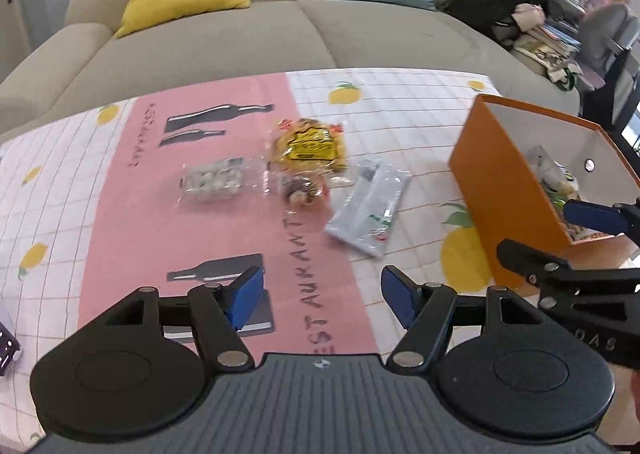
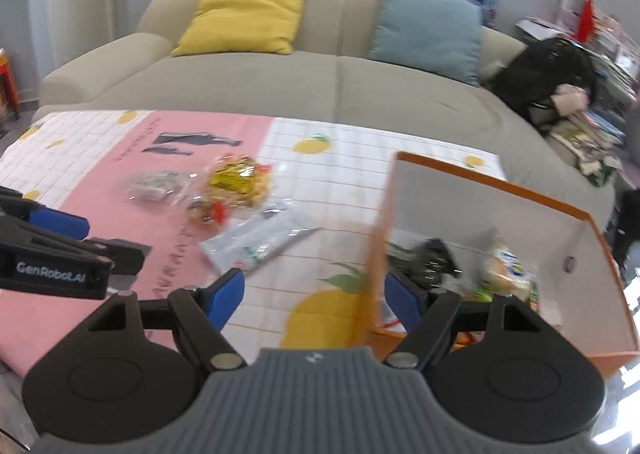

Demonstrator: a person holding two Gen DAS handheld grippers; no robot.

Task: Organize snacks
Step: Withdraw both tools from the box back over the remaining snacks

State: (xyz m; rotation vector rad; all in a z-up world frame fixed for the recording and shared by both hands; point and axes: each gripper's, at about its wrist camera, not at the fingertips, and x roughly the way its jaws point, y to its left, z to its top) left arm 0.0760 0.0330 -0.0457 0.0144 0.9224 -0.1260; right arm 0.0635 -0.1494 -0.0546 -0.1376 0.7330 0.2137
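Both tools gape wide, holding nothing. The right gripper (image 2: 314,294) straddles the orange box (image 2: 496,189) wall (some snacks already inside); four packets remain on the cloth. Next, probably, the left gripper (image 1: 322,294) reaches the silver pouch (image 1: 370,205), nearest.

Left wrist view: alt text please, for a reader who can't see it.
The open left gripper hovers over a pink tablecloth with four snack packets, the yellow packet farthest. At right, the right gripper reaches at an orange box holding snacks.
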